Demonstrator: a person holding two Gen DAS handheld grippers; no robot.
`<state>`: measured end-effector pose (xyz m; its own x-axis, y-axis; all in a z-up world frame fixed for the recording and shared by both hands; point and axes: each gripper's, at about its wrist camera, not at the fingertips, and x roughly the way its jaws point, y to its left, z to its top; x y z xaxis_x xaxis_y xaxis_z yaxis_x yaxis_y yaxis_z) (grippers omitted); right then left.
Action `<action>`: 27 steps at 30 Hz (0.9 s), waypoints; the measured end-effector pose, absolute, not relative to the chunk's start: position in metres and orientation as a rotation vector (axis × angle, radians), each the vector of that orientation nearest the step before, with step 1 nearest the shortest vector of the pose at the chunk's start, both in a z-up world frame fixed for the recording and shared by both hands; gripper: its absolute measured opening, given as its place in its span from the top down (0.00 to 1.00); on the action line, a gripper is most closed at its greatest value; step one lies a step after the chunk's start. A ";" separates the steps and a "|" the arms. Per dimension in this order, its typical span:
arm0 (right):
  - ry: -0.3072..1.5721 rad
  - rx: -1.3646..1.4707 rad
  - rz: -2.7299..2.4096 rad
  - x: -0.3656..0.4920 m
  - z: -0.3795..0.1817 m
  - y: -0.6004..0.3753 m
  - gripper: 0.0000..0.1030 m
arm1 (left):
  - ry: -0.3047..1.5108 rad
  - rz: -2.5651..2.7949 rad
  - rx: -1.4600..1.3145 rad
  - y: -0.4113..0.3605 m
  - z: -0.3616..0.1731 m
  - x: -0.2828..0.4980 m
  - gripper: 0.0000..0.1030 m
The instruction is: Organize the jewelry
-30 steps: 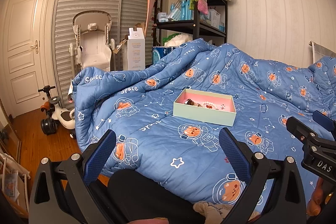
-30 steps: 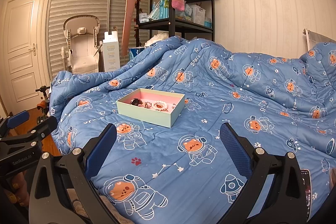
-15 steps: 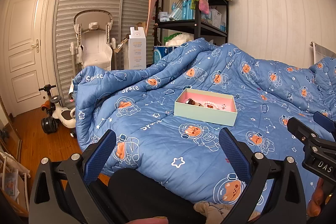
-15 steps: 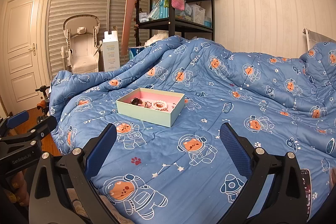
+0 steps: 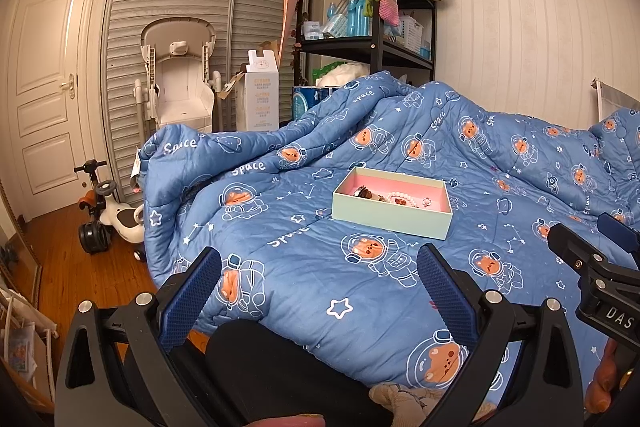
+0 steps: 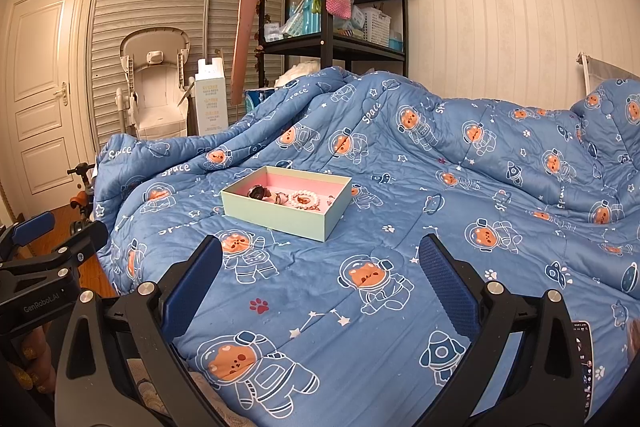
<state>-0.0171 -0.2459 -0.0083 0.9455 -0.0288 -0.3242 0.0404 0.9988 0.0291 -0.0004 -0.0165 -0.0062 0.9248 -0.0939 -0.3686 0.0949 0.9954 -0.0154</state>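
Note:
A pale green box with a pink inside (image 5: 390,217) lies on the blue quilt, also in the right wrist view (image 6: 280,217). It holds jewelry: a dark watch (image 6: 259,191), a pearl bracelet (image 6: 305,199) and small pieces (image 5: 400,198). My left gripper (image 5: 318,269) is open and empty, well short of the box. My right gripper (image 6: 320,259) is open and empty, just short of the box's near side. Each gripper shows at the edge of the other's view.
The blue quilt with bear astronauts (image 6: 440,195) covers the bed. A black shelf rack (image 5: 376,39) stands behind it. A white high chair (image 5: 178,87), a white carton (image 5: 262,95) and a ride-on toy (image 5: 108,219) stand on the wooden floor at left. A phone (image 6: 582,359) lies at right.
Both views have shifted only slightly; the box sits a little nearer in the frames. Both grippers stay open and empty.

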 end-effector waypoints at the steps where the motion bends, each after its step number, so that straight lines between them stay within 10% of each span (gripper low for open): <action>1: 0.330 0.035 -0.035 -0.017 -0.008 -0.245 0.06 | 0.378 -0.097 0.004 -0.017 -0.006 -0.001 0.06; 27: 0.330 0.035 -0.035 -0.017 -0.008 -0.246 0.06 | 0.381 -0.089 -0.002 -0.015 -0.012 -0.006 0.06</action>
